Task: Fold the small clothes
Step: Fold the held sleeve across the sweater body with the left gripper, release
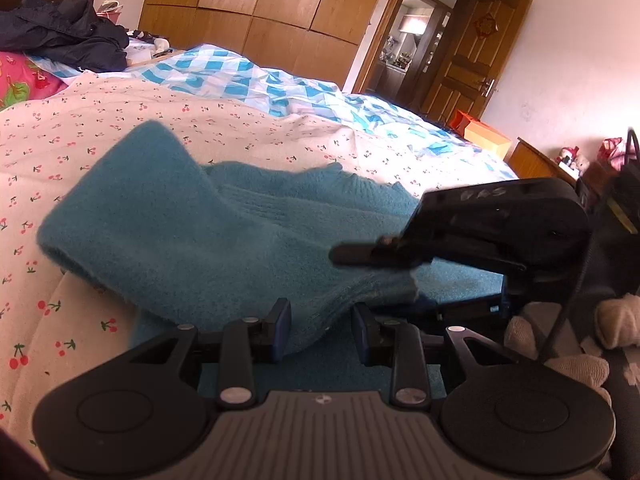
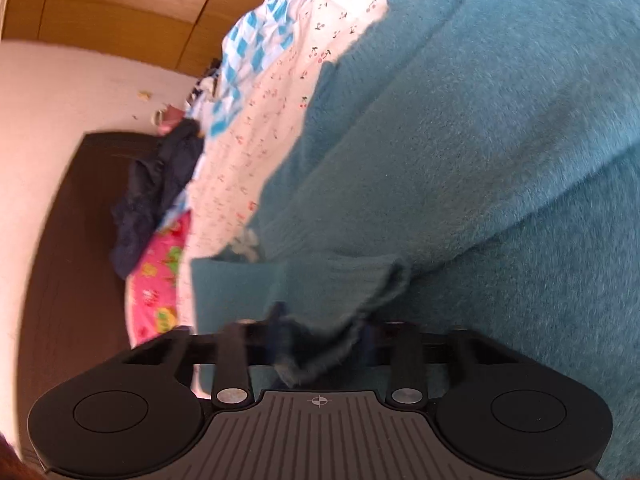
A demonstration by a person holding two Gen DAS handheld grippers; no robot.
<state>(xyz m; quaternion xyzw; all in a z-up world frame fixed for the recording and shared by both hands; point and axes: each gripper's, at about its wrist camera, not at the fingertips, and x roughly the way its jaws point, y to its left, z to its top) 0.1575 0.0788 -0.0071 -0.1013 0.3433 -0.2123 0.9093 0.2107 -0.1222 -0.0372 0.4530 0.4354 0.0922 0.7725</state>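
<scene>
A fuzzy teal sweater point(image 1: 192, 232) lies partly folded on a cherry-print quilt point(image 1: 120, 120). My left gripper point(image 1: 320, 332) sits at its near edge. A raised fold of the knit lies between the blue pads point(image 1: 282, 328), touching the left one with a slim gap at the right one, so it stands open. My right gripper point(image 1: 340, 256) reaches in from the right, turned on its side, a gloved hand point(image 1: 568, 364) behind it. In the right wrist view the sweater point(image 2: 460, 160) fills the frame. That gripper point(image 2: 320, 336) is shut on a bunched ribbed edge point(image 2: 352, 288).
The bed runs back to a blue-checked blanket point(image 1: 280, 84) and a pile of dark clothes point(image 1: 68, 32) beside a pink pillow point(image 1: 24, 80). Wooden wardrobes point(image 1: 260, 0) and an open door point(image 1: 472, 60) stand behind. Orange boxes point(image 1: 484, 136) sit past the bed's far corner.
</scene>
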